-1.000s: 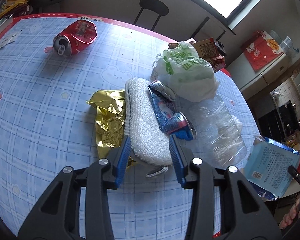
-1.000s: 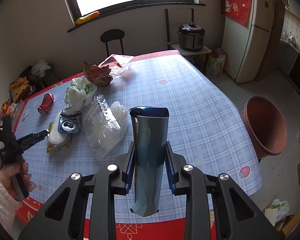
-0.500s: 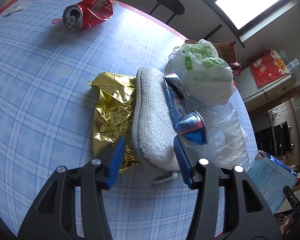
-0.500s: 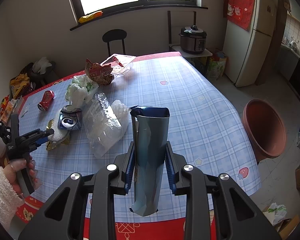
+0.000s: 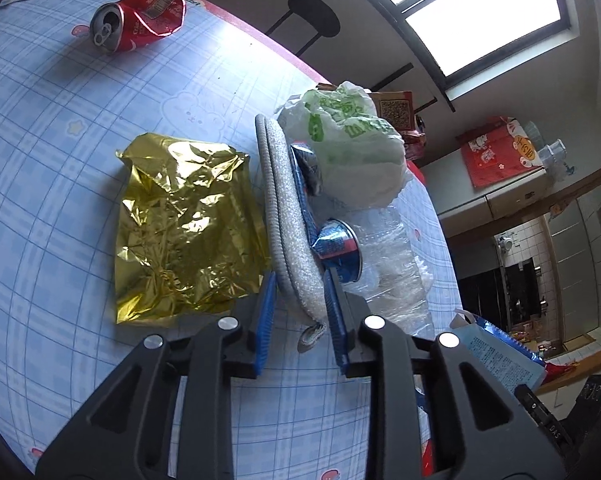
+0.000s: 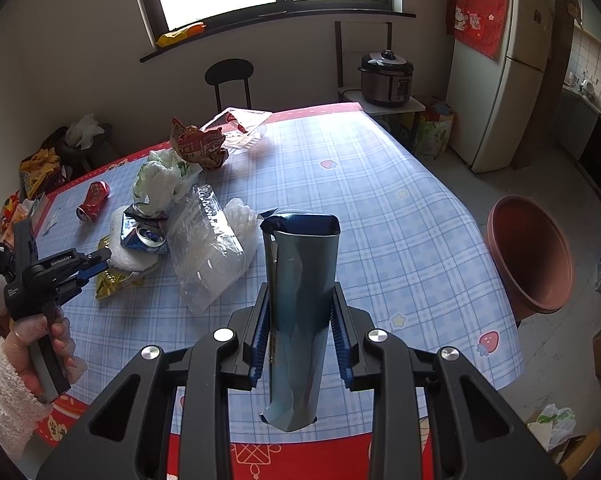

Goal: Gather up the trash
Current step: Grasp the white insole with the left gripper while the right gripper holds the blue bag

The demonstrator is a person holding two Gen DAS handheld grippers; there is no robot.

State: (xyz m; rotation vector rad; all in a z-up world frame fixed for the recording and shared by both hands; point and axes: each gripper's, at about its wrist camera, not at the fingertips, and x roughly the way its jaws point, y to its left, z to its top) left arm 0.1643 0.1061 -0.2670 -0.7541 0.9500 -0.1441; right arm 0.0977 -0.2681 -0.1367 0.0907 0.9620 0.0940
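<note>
My left gripper [image 5: 300,292] is shut on the near end of a grey-white cloth pad [image 5: 288,216], now tilted up on its edge. A crumpled gold foil bag [image 5: 184,228] lies left of the pad, and a crushed blue can [image 5: 336,248] leans on its right. A white and green plastic bag [image 5: 352,156] and a clear plastic container [image 5: 392,268] sit behind. A crushed red can [image 5: 140,20] lies at the far left. My right gripper [image 6: 300,316] is shut on a blue foil bag [image 6: 300,300], held upright above the table's near edge.
A brown plastic basin [image 6: 528,256] stands on the floor right of the table [image 6: 380,208]. A red snack wrapper [image 6: 198,144] and a clear tray [image 6: 240,124] lie at the table's far side. A black stool [image 6: 228,76] stands behind.
My left gripper has closed on the cloth pad and tipped it up on its edge, which uncovers more of the gold foil bag. The right gripper holds still with the blue bag.
</note>
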